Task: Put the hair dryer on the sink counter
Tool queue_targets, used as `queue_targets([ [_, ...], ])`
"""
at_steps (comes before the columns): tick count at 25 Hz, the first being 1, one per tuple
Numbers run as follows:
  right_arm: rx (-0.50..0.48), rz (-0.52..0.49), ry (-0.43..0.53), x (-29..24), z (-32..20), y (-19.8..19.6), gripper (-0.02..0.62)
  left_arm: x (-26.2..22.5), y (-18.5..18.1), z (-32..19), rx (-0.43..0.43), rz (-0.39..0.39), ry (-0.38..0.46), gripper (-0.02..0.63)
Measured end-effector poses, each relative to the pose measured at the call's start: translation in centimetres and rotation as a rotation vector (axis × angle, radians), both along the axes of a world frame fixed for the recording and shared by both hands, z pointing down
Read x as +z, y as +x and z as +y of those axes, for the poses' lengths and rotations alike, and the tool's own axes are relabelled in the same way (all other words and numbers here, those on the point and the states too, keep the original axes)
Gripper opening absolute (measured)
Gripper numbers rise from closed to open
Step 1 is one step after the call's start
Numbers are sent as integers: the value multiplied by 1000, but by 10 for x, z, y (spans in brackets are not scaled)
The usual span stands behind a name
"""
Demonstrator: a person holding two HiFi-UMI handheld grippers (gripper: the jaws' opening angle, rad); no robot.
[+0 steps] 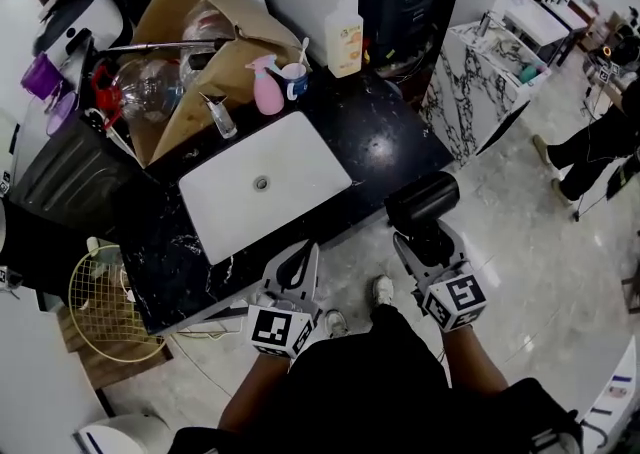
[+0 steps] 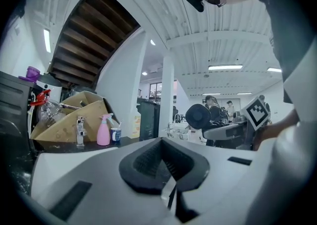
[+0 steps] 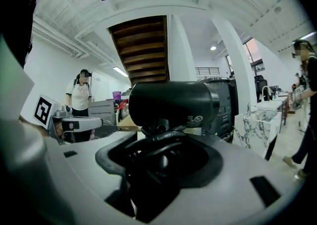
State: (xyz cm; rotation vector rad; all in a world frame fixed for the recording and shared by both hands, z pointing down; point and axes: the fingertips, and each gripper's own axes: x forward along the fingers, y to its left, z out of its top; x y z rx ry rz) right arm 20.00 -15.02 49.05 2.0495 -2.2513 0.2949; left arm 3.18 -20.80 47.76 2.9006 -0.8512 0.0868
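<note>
Nearest me, the left tool (image 1: 297, 262) hung with its jaws together, holding nothing. The right tool (image 1: 422, 240) was clamped on the handle of the hair dryer (image 1: 422, 200), which sat over the floor just off the tabletop's (image 1: 395, 147) near right edge. The dryer's barrel lay crosswise, one end facing left toward the sink (image 1: 300, 157). Bare tabletop lay ahead and left of it.

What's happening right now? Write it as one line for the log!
right gripper: shut on hair dryer | left gripper: shut, empty | hair dryer: in air by counter edge, not set down
</note>
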Motion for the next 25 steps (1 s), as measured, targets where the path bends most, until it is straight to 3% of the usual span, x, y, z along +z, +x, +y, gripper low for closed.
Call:
queue_targets([
  [6,-44,-3,-54,18,-59,35,259,5,8,-45,-111,-19,-1,-2],
  [17,-249,40,-221,55,-166,64,259,0,45,-118,-294,-26,13,-2],
  [25,-278,94,-363,90,-221,70,259,9,9,-137,-462,-36,-23,-2],
])
